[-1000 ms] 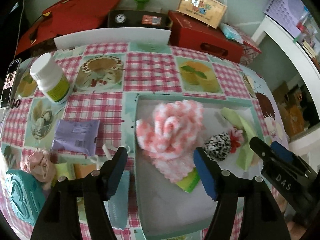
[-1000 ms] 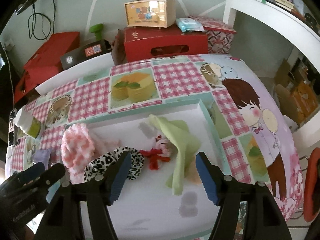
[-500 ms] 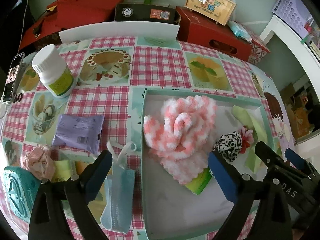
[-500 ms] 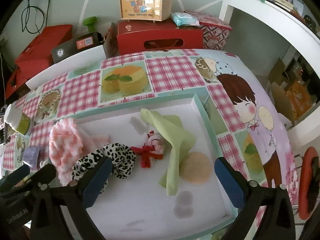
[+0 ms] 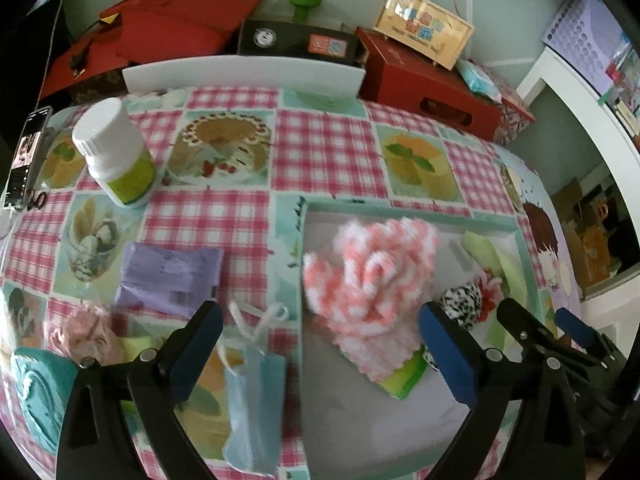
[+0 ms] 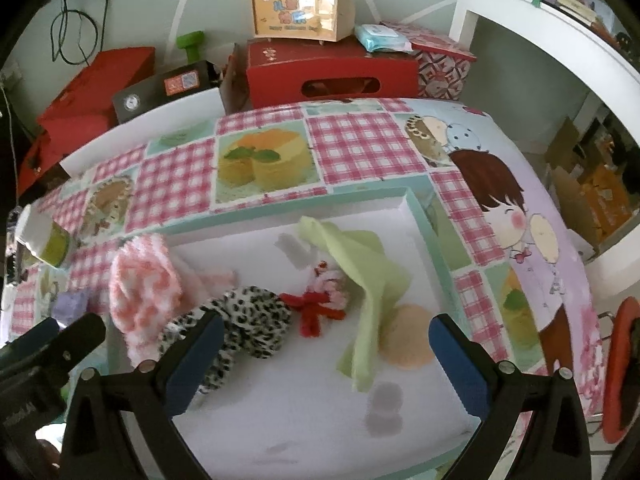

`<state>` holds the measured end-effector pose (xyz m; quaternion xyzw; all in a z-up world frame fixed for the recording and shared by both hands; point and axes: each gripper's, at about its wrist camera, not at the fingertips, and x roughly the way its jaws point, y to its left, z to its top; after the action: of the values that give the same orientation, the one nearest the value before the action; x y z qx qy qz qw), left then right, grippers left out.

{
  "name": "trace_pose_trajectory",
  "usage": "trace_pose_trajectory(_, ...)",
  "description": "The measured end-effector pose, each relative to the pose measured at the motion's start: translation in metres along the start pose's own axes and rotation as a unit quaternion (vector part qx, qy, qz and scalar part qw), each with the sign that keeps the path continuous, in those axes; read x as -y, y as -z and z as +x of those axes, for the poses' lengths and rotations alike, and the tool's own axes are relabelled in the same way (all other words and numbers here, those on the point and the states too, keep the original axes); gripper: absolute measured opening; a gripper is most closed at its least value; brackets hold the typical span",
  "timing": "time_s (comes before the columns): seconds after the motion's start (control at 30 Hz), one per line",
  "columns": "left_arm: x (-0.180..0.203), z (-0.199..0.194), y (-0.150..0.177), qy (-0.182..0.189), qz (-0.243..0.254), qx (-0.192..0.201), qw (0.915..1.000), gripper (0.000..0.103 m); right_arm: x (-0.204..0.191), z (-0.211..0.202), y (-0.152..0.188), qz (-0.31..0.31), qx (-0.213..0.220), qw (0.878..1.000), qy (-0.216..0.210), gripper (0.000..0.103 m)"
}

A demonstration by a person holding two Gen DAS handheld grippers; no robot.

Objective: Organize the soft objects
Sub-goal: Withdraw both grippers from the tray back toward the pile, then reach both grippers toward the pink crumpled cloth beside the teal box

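A shallow mint-rimmed tray (image 5: 416, 210) (image 6: 424, 220) lies on the table. In it are a pink-and-white knitted piece (image 5: 372, 268) (image 6: 140, 288), a leopard-print scrunchie (image 6: 248, 320) (image 5: 462, 300), a red-bowed hair tie (image 6: 320, 300), a light green cloth (image 6: 368, 284) and a beige puff (image 6: 408, 336). My left gripper (image 5: 320, 354) is open and empty above the tray's left rim. A light blue face mask (image 5: 254, 396) lies on the table between its fingers. My right gripper (image 6: 324, 364) is open and empty over the tray's near part.
Left of the tray lie a purple packet (image 5: 172, 276), a white pill bottle (image 5: 116, 152), a pink scrunchie (image 5: 90, 334), a teal cloth (image 5: 38, 396) and a phone (image 5: 26, 156). Red boxes (image 6: 328, 68) and a wooden case (image 6: 304, 10) stand behind the table.
Both grippers opened wide from a narrower gap and drew back a little. The blue face mask came into view on the table below the left gripper.
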<state>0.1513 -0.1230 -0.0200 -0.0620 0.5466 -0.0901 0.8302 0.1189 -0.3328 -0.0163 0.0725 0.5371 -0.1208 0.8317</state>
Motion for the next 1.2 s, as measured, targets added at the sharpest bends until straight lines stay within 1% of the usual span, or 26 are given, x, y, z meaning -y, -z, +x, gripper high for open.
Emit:
trace_pose_trajectory(0.1,-0.011,-0.001,-0.004,0.003,-0.011,0.007,0.9999,0.099,-0.005,-0.002,-0.001,0.001,0.004,1.000,-0.016,0.103)
trace_pose_trajectory(0.2,-0.022,-0.003,-0.008,0.009,-0.020,0.012,0.9997,0.099,-0.011,-0.002,-0.001,-0.003,0.005,1.000,-0.013,0.103)
trace_pose_trajectory(0.3,-0.031,-0.005,-0.010,0.011,-0.025,0.017,0.9995,0.099,-0.019,-0.001,-0.001,-0.010,0.005,1.000,-0.023,0.103)
trace_pose_trajectory(0.43,-0.042,-0.005,-0.012,0.024,-0.033,0.006,0.9992,0.099,-0.029,0.001,-0.001,-0.021,0.001,0.999,-0.040,0.103)
trace_pose_trajectory(0.63,-0.064,-0.013,-0.016,0.023,-0.055,-0.006,0.9982,0.099,-0.046,0.006,0.000,-0.043,-0.007,0.998,-0.050,0.103)
trace_pose_trajectory(0.83,-0.092,-0.025,-0.020,-0.002,-0.070,-0.026,0.9972,0.099,-0.053,0.004,-0.001,-0.049,-0.003,0.997,-0.063,0.103)
trace_pose_trajectory(0.97,-0.109,-0.027,-0.020,-0.047,-0.058,-0.046,0.9962,0.099,-0.059,0.005,-0.001,-0.056,-0.003,0.996,-0.068,0.103)
trace_pose_trajectory(1.0,-0.115,-0.028,-0.021,-0.051,-0.058,-0.054,0.9956,0.099,-0.061,0.005,-0.001,-0.057,-0.003,0.996,-0.068,0.103)
trace_pose_trajectory(1.1,-0.132,-0.025,-0.020,-0.039,-0.066,-0.081,0.9938,0.099,-0.064,0.003,-0.001,-0.062,-0.002,0.996,-0.069,0.103)
trace_pose_trajectory(1.2,-0.141,-0.026,-0.018,-0.051,-0.061,-0.098,0.9921,0.099,-0.068,0.002,0.000,-0.066,0.000,0.995,-0.069,0.103)
